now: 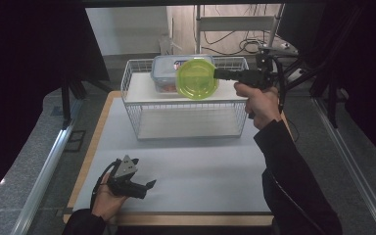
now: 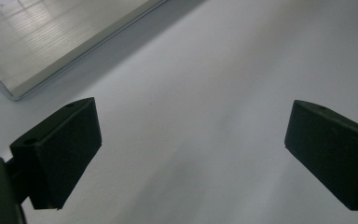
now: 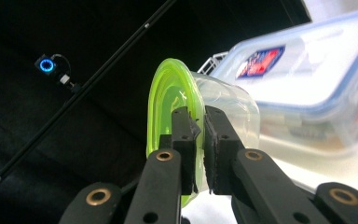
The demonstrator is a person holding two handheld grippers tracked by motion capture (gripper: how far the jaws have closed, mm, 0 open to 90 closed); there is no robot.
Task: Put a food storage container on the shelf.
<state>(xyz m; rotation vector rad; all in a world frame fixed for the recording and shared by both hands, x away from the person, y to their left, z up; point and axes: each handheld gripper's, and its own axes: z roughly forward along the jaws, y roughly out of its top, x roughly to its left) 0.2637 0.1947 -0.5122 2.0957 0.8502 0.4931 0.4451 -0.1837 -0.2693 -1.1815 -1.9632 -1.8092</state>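
Note:
My right gripper (image 1: 220, 74) is shut on the rim of a clear round tub with a green lid (image 1: 196, 79). It holds the tub on its side, in the air above the white wire rack (image 1: 133, 96). In the right gripper view the two black jaws pinch the edge of the green-lidded tub (image 3: 161, 121) at my right gripper (image 3: 198, 149). Behind the tub a blue-rimmed clear box (image 1: 164, 68) stands on the rack's upper shelf. My left gripper (image 1: 144, 186) rests near the table's front edge, and in its own view my left gripper (image 2: 191, 154) is open over bare white surface.
The wire rack has a lower shelf (image 1: 186, 122) with nothing on it. The white tabletop (image 1: 200, 166) stretches between the rack and the front edge. The blue-rimmed box (image 3: 307, 84) lies close behind the held tub. Black curtains and stands surround the table.

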